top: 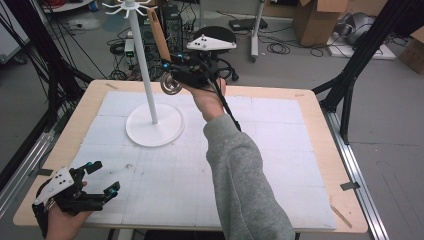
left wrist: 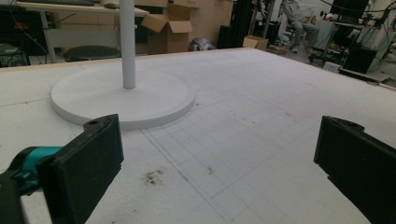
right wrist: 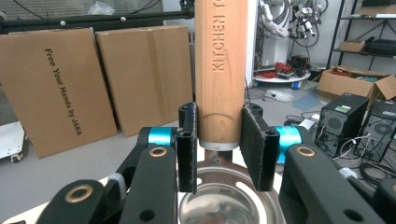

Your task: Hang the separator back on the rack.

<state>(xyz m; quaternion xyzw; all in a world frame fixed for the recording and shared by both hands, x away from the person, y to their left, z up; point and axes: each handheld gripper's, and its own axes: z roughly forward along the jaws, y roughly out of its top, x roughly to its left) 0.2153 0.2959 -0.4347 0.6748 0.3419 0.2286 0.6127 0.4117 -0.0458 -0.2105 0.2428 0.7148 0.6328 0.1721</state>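
Right tool (top: 176,67): held raised above the far part of the bench (top: 310,150), just beside the pole of the white stand (top: 145,65). Its jaws are seen pinching the wooden handle of a ladle (right wrist: 219,70) from both sides, close to where the wood meets the metal; the handle rises upward and slightly tilted, and the shiny metal bowl (top: 170,85) hangs below the jaws, clear of the bench. The stand's round base (top: 154,125) rests on the white mat (top: 200,165), its hooks at the top. Left tool (top: 102,177): held low at the near left corner of the bench, jaws spread wide with nothing between them, pointed toward the base.
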